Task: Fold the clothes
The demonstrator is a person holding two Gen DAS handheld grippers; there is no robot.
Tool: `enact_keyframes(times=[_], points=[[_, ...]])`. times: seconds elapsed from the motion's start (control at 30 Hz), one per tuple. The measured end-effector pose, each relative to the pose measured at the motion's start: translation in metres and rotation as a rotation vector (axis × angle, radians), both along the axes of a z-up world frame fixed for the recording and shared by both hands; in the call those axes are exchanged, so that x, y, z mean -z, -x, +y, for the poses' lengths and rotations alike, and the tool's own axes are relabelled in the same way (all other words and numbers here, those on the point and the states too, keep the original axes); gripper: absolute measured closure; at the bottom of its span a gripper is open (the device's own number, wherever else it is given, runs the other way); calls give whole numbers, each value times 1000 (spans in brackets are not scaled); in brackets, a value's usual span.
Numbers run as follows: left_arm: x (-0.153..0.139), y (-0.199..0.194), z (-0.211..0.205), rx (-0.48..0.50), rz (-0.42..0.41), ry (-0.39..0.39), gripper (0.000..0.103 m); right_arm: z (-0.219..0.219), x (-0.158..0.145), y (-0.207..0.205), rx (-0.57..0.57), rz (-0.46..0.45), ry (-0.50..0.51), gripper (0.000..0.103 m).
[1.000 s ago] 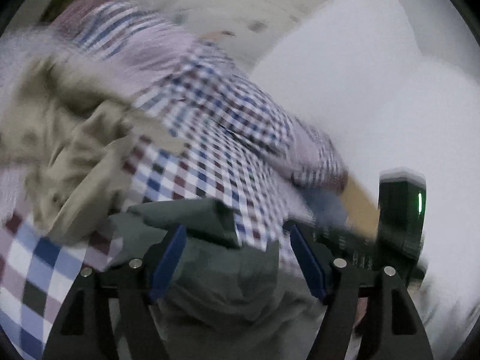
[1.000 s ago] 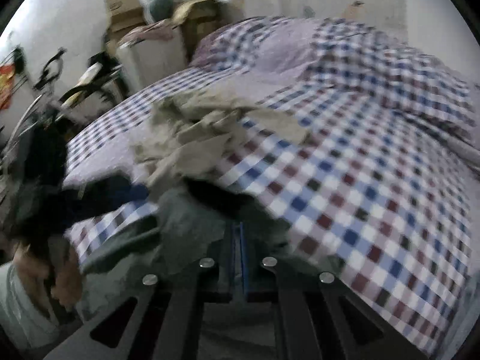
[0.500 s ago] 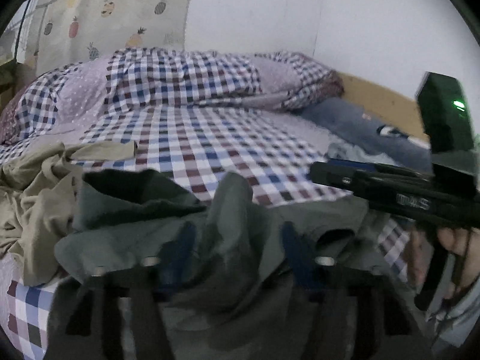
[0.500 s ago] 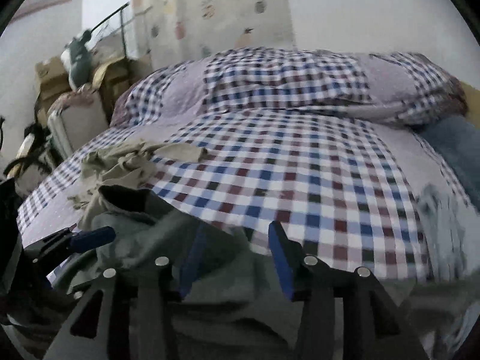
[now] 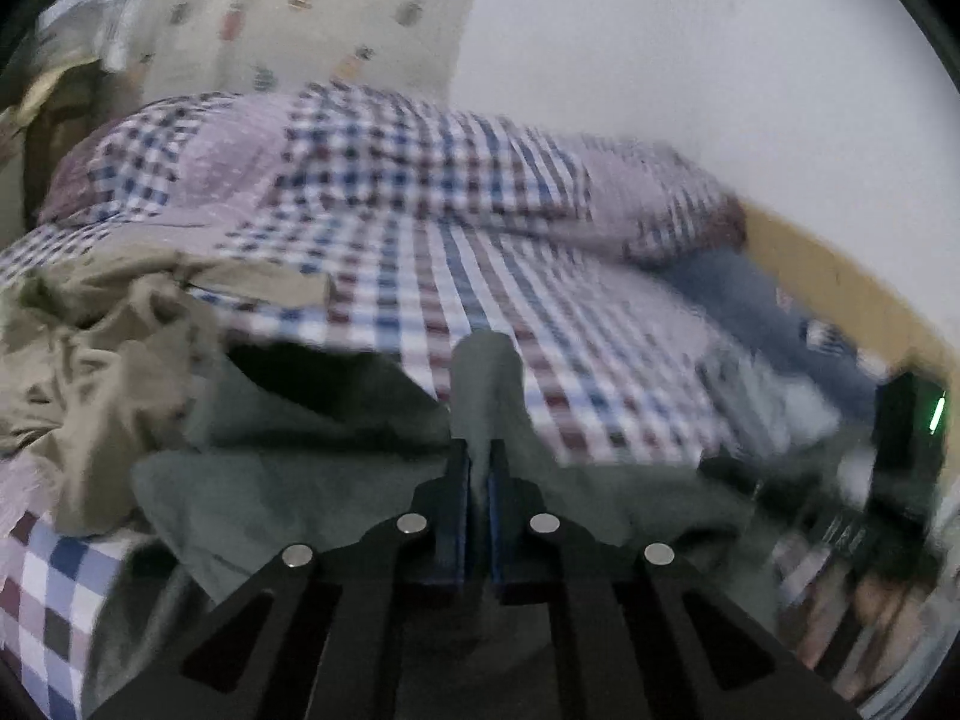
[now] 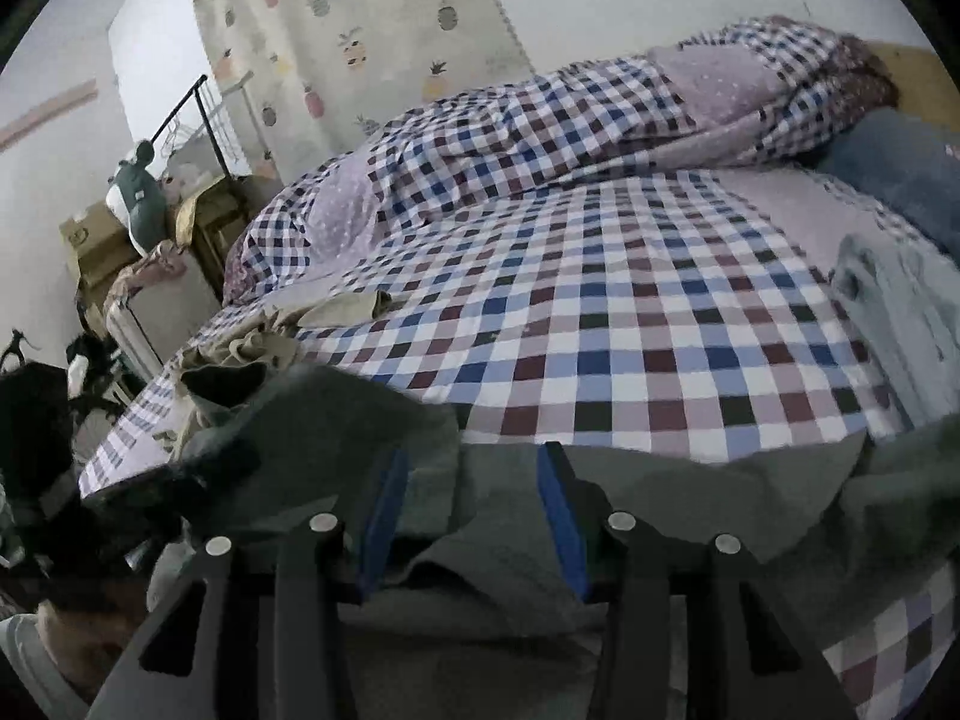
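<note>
A grey-green garment (image 5: pixel 288 480) lies crumpled at the near edge of a bed with a checked cover (image 5: pixel 480 300). My left gripper (image 5: pixel 478 468) is shut on a fold of this garment, which sticks up between the blue pads. In the right wrist view the same grey-green garment (image 6: pixel 492 540) spreads under my right gripper (image 6: pixel 474 480), which stands open with cloth lying between its blue fingers (image 6: pixel 558 504). The right gripper's black body (image 5: pixel 900 456) shows at the right of the left wrist view, blurred.
A crumpled khaki garment (image 5: pixel 90 348) lies left of the green one on the bed. A checked duvet (image 6: pixel 600 108) is bunched at the far side, and a blue pillow (image 6: pixel 900 174) lies far right. Boxes and a clothes rack (image 6: pixel 180 180) stand left of the bed.
My left gripper has closed on a fold of the grey-green garment. My right gripper opened half a second ago and stays open over the cloth.
</note>
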State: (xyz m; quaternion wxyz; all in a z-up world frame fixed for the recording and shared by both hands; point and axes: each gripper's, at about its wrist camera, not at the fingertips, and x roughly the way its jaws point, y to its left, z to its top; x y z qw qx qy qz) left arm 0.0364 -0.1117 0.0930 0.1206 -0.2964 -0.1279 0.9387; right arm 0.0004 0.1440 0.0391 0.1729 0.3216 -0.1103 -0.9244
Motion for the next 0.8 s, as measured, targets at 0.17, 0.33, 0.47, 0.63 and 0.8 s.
enact_keyframes(times=[0.17,0.33,0.47,0.63,0.8], points=[[-39,-2,-51,-121,60,-137,100,-4,-2,-3,-28,43,-43,55],[-105,6,-107,-221,143,-220,100,-6,-6,-5,-50,56,-17,55],[-144,1,-155,-316,207,-262,100,-4,-5,-3,-52,53,-3,55],[-163,-6,-223,-467,237,-316,100,2,-8,-2,-52,54,22,55],[-142,-22,-287,-642,205,-311,100,10,-10,0,-46,51,47,55]])
